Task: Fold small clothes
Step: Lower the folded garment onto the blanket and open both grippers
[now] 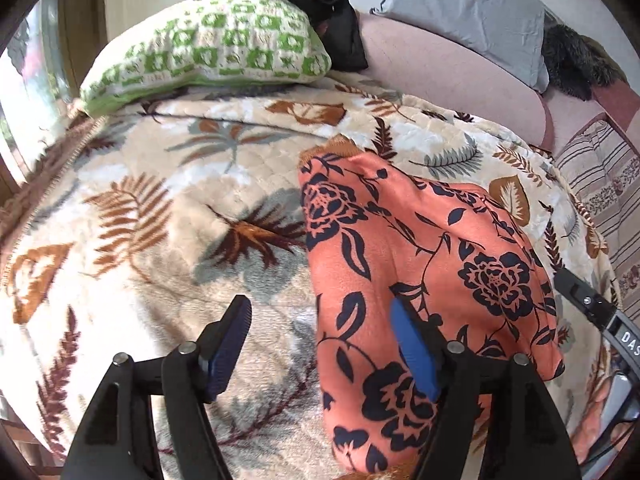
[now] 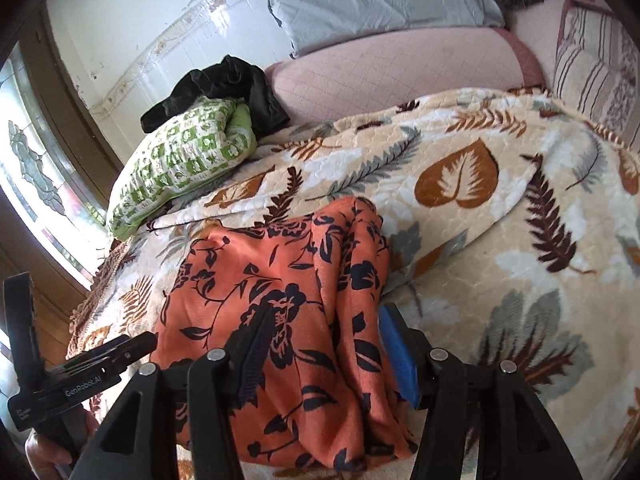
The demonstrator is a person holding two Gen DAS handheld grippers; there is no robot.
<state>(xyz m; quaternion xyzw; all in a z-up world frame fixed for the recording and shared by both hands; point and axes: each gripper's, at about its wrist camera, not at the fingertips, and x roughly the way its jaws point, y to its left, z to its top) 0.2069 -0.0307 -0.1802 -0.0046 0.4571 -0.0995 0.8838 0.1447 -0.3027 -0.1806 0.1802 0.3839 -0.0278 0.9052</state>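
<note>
Mid-fold on the orange floral garment (image 1: 420, 264), lying bunched on the leaf-print blanket (image 1: 160, 208) with left gripper (image 1: 320, 344) and right gripper (image 2: 320, 344) both spread wide and holding nothing, likely needing next a pinch on its near edge.

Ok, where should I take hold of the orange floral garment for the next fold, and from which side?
Probably the far corner of the orange garment with dark flowers, near its brownish trim. It lies flat on the leaf-print blanket, free of creases. Come in with the left claw, which is open and partly over the cloth. The right claw straddles the bunched near folds, a poorer grip.
</note>
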